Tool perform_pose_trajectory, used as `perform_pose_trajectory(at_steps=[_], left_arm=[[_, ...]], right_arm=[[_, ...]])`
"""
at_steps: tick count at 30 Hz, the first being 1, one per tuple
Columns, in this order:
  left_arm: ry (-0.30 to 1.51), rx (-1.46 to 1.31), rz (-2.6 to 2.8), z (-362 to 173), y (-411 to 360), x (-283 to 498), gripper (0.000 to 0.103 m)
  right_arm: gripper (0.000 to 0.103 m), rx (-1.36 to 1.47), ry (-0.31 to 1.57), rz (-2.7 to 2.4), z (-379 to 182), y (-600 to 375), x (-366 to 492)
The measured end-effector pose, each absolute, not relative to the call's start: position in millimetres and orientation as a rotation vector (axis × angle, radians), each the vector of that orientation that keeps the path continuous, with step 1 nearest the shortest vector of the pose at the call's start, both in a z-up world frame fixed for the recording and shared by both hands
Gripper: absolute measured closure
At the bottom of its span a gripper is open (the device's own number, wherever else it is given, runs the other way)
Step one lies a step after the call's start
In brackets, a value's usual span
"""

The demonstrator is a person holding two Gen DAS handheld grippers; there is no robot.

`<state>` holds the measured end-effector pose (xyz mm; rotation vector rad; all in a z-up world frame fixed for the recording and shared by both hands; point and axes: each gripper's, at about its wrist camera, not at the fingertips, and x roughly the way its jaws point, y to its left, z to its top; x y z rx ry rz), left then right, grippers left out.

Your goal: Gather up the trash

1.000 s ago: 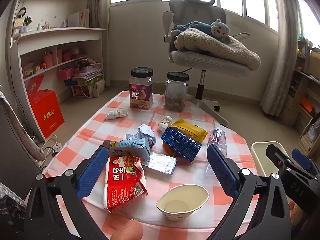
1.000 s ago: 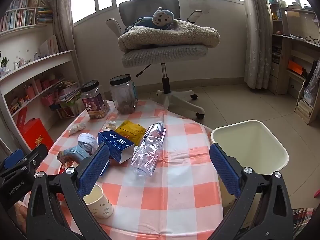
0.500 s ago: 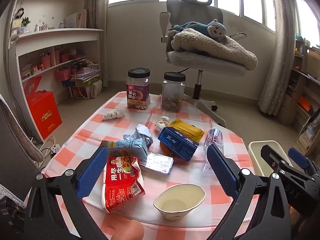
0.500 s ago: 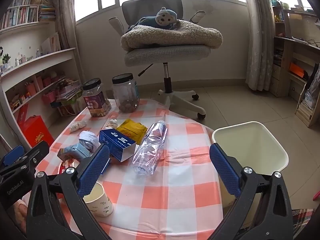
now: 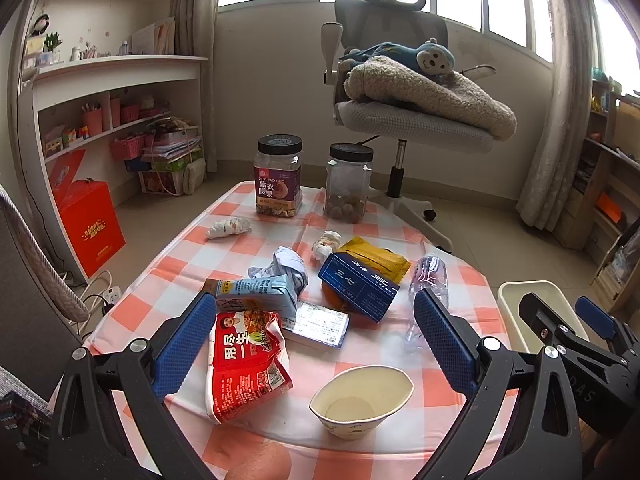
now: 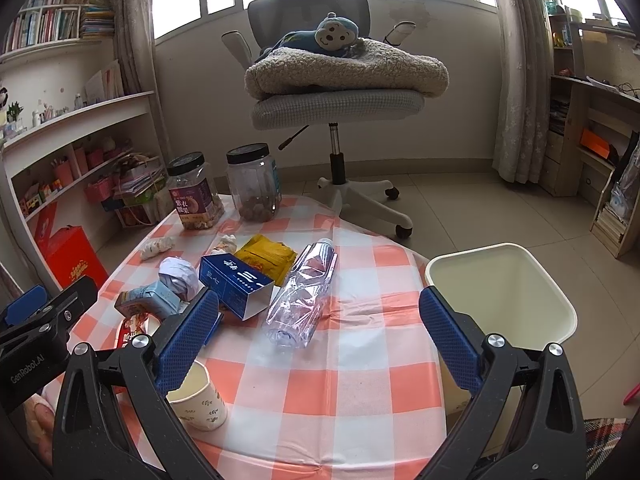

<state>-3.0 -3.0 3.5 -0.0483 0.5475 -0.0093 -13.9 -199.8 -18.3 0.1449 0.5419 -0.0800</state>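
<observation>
Currently, both idle.
left gripper (image 5: pixel 314 344): jaws spread wide, holding nothing, above red snack bag (image 5: pixel 244 360) and paper cup (image 5: pixel 362 398).
right gripper (image 6: pixel 318 328): jaws spread, empty, over crushed bottle (image 6: pixel 304 292).
trash: scattered on checkered table (image 6: pixel 320 392).
bin (image 6: pixel 500 292): just beside table's right edge.

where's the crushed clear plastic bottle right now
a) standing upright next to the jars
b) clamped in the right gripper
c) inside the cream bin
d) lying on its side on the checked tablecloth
d: the crushed plastic bottle lies flat on the checked tablecloth, beside the blue box. The cream bin looks empty, and the right gripper is open with nothing between its fingers.
</observation>
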Motion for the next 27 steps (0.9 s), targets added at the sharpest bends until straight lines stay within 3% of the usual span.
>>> perform_pose_trajectory(at_steps=[27], left_arm=[[0.551, -0.05, -0.008, 1.8, -2.0, -2.7, 0.007]], right_arm=[[0.007, 0.149, 0.545, -0.078, -18.9, -200.6, -14.2]])
